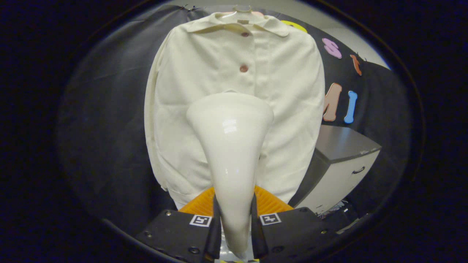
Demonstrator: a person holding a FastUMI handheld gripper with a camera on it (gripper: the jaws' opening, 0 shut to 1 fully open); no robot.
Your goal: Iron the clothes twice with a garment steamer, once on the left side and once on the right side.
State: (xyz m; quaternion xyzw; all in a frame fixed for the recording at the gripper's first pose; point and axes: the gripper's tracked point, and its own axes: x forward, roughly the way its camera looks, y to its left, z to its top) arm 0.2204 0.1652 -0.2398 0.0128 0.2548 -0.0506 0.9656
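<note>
Gripping the steamer (230, 146) by its neck, the tool (234, 223) aims its head squarely at the hanging shirt's (204, 95) middle, ready for a pass.

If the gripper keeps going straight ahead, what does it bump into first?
Most likely the cream button-up shirt hanging on the wall. The gripper is shut on the glossy white garment steamer, whose wide head points at the shirt's middle, so the head would touch first. The gap between them is hard to judge.

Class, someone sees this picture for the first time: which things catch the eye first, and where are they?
The glossy white steamer stands out, its neck clamped between the gripper's jaws and its head raised before the shirt. Beyond it, a cream shirt hangs on a hanger; a cabinet stands to its right.
</note>
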